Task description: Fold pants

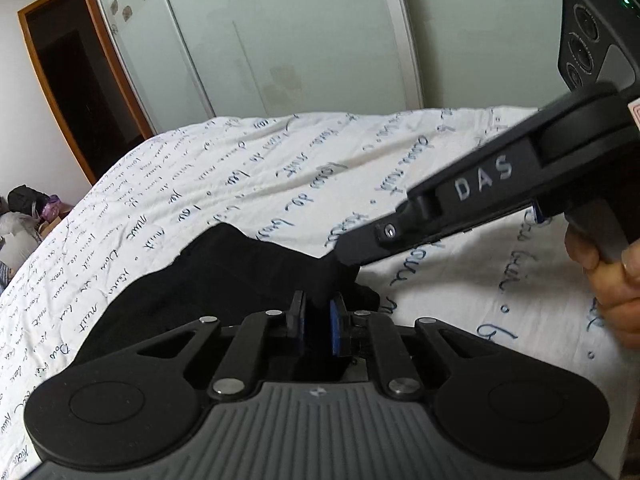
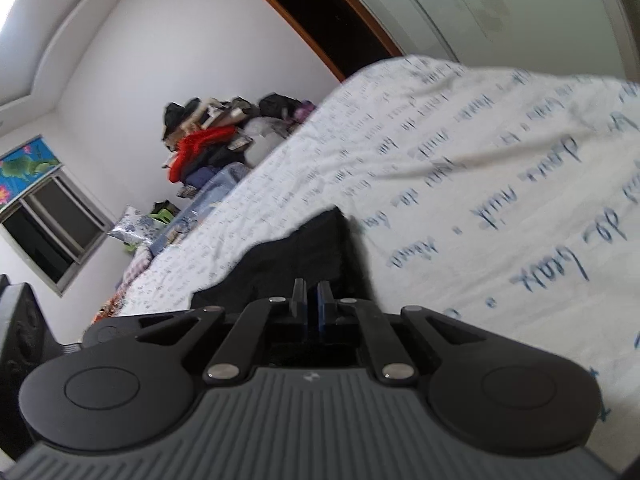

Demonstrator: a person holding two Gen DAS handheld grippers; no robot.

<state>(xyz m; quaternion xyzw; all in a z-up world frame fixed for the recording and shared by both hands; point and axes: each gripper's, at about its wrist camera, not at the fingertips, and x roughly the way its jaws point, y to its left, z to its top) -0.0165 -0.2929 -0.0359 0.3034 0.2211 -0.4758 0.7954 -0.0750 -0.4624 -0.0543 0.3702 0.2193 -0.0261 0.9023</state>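
Note:
Black pants [image 1: 224,276] lie bunched on a white bed sheet with blue handwriting print [image 1: 248,168]. My left gripper [image 1: 318,308] is shut on a fold of the pants at their near edge. My right gripper [image 1: 348,256] comes in from the right in the left wrist view and its tip meets the same black cloth just above the left gripper. In the right wrist view the right gripper [image 2: 311,292] has its jaws nearly together on the black pants [image 2: 296,256], which stretch ahead of it over the sheet [image 2: 480,184].
A mirrored wardrobe door [image 1: 280,40] and a wooden door frame [image 1: 52,92] stand beyond the bed. A pile of clothes and bags [image 2: 216,140] sits past the bed's far end, under a window [image 2: 52,232]. A hand [image 1: 612,288] holds the right gripper's handle.

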